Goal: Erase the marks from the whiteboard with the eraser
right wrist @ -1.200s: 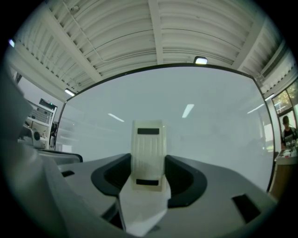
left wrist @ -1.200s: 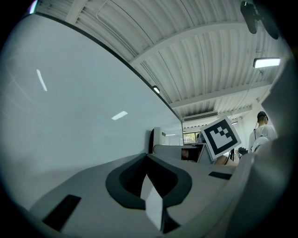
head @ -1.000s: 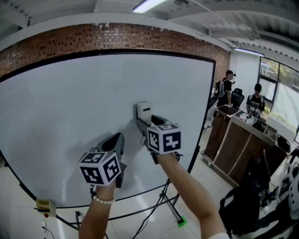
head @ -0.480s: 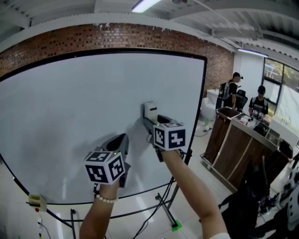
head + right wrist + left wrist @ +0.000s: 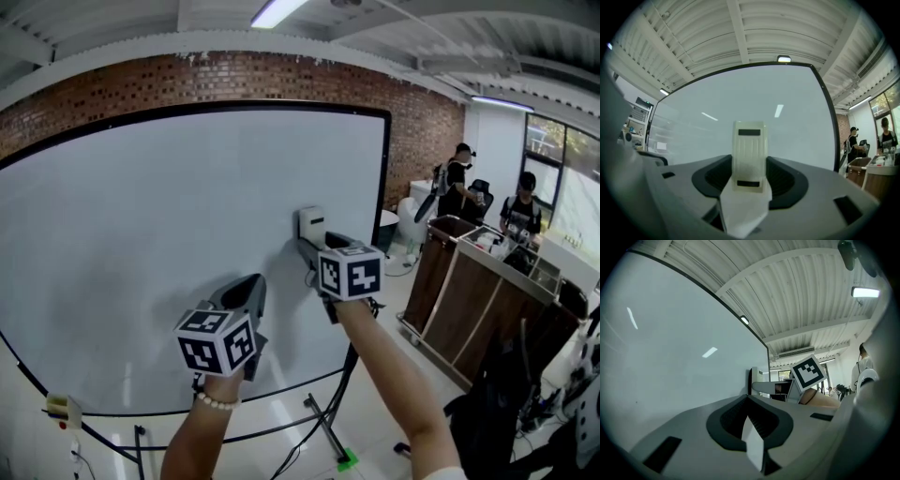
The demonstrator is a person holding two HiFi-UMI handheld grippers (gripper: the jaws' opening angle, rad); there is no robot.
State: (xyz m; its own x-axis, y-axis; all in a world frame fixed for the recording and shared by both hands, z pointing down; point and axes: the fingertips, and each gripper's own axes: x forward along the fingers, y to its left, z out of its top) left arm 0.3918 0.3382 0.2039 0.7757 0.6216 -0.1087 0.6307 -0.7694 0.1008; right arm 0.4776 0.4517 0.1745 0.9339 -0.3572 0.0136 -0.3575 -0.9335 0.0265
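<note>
A large black-framed whiteboard [image 5: 141,244] on a stand fills the left of the head view; I see no marks on it. My right gripper [image 5: 312,246] is shut on a cream eraser [image 5: 311,223] that is pressed against the board near its right side. In the right gripper view the eraser [image 5: 749,154] stands upright between the jaws against the whiteboard [image 5: 693,126]. My left gripper [image 5: 251,292] hangs lower left, close to the board, jaws closed with nothing in them. The left gripper view shows the board [image 5: 670,357] and the eraser [image 5: 754,380] beyond.
A wooden counter [image 5: 478,291] stands at the right with two people [image 5: 459,187] behind it. The board's stand legs [image 5: 323,427] spread over the tiled floor. A small yellow object [image 5: 58,406] sits at the board's lower left. A brick wall [image 5: 234,80] is behind.
The right gripper with the eraser has slid a little to the right along the board. The left gripper has drifted slightly right and down with it.
</note>
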